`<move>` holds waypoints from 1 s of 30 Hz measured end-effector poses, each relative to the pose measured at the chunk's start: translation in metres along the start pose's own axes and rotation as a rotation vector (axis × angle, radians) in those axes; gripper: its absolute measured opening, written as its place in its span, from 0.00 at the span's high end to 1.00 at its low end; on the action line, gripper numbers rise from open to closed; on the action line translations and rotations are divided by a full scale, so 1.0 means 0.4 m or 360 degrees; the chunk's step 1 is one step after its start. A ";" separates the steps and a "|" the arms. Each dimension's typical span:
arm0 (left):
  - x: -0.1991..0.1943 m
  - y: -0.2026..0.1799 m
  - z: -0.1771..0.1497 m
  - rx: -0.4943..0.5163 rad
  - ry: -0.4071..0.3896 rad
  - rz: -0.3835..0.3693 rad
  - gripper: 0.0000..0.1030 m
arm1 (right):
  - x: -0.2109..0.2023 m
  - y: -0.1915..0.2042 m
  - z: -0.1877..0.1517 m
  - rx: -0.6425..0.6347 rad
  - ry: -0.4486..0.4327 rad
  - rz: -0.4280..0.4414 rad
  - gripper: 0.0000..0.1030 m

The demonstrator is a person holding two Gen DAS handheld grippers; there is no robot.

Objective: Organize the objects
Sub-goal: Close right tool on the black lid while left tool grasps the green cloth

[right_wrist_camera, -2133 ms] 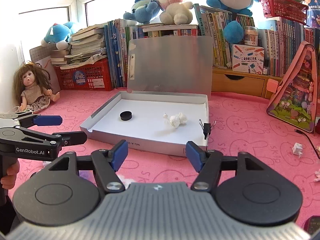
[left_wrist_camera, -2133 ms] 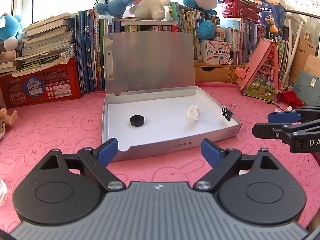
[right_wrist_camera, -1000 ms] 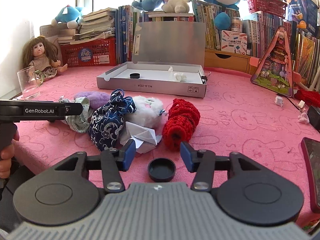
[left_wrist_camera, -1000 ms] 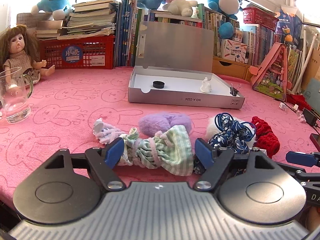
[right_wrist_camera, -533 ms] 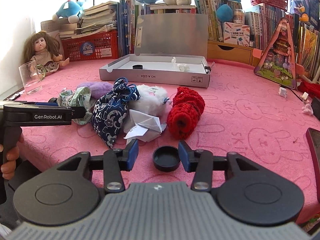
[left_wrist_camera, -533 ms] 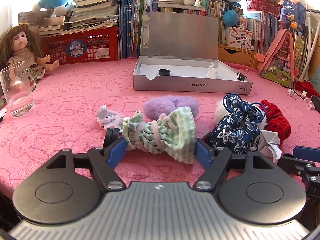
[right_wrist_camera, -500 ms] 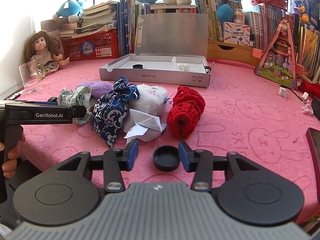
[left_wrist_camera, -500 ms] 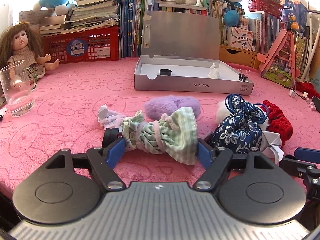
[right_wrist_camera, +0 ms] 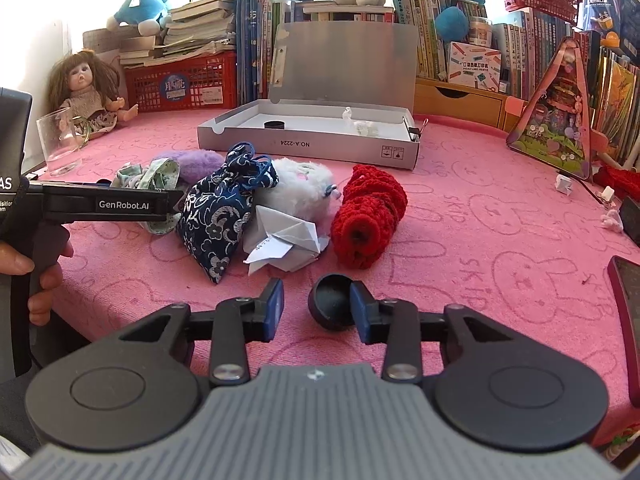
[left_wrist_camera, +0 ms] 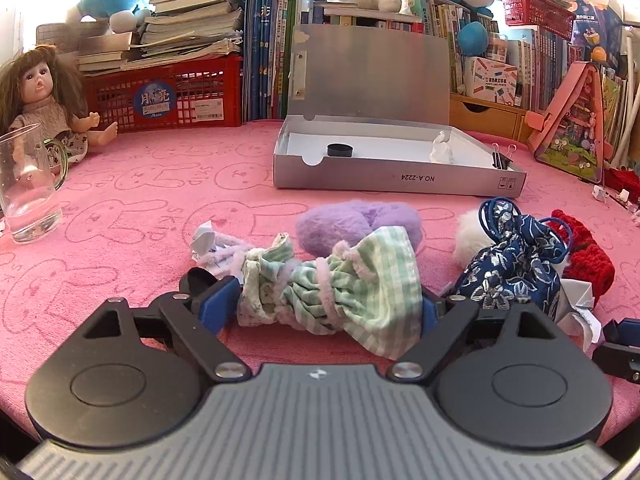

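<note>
Desk: pink cloth point(left_wrist_camera: 132, 184) printed with rabbit outlines, carrying everything below.
Back wall: books, a red plastic basket point(left_wrist_camera: 168, 98) and plush toys along 12 o'clock.
Box: flat silver cardboard box point(left_wrist_camera: 400, 178) with its lid upright, at 12 o'clock beyond the pile; it holds a black round cap point(left_wrist_camera: 340, 150), a crumpled white scrap point(left_wrist_camera: 441, 152) and a black binder clip point(left_wrist_camera: 500, 158) at its right wall.
Doll: brown-haired doll point(left_wrist_camera: 38, 100) sitting at 10 o'clock, a clear glass mug point(left_wrist_camera: 28, 188) just in front of it.
Pile: mid-desk heap, left to right: green checked fabric pouch point(left_wrist_camera: 340, 286), fluffy purple ball point(left_wrist_camera: 360, 226), navy floral drawstring bag point(right_wrist_camera: 222, 210), white fluffy toy point(right_wrist_camera: 298, 186), folded white paper point(right_wrist_camera: 282, 242), red crocheted roll point(right_wrist_camera: 366, 218); all touching or overlapping.
Left gripper point(left_wrist_camera: 324, 308): jaws released and spread wide, one on either side of the green checked pouch; contact cannot be told. A small black cap point(left_wrist_camera: 198, 280) lies just beyond its left finger.
Right gripper point(right_wrist_camera: 316, 312): jaws released; a black round lid point(right_wrist_camera: 332, 306) lies on the cloth against the right finger, apart from the left one, at 6 o'clock from the red roll.
</note>
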State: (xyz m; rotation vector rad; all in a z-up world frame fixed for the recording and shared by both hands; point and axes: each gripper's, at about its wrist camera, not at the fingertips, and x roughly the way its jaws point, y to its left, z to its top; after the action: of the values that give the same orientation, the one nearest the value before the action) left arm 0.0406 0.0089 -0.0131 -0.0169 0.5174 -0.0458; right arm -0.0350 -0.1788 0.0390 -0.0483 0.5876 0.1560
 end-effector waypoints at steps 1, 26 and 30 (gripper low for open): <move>0.001 -0.001 0.000 0.0000 -0.0003 0.0003 0.13 | 0.000 -0.004 -0.001 0.0009 0.0003 -0.0002 0.59; -0.010 -0.007 -0.011 0.0035 -0.0003 -0.0005 0.30 | 0.012 -0.025 -0.005 0.0088 0.0017 -0.0027 0.64; -0.024 -0.006 -0.003 0.0034 -0.0005 -0.0018 0.31 | 0.008 -0.028 0.002 0.0104 0.0002 -0.0029 0.65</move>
State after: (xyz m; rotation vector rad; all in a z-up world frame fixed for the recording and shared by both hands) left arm 0.0315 0.0068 -0.0094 0.0007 0.5137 -0.0623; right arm -0.0302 -0.1894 0.0379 0.0098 0.5929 0.1190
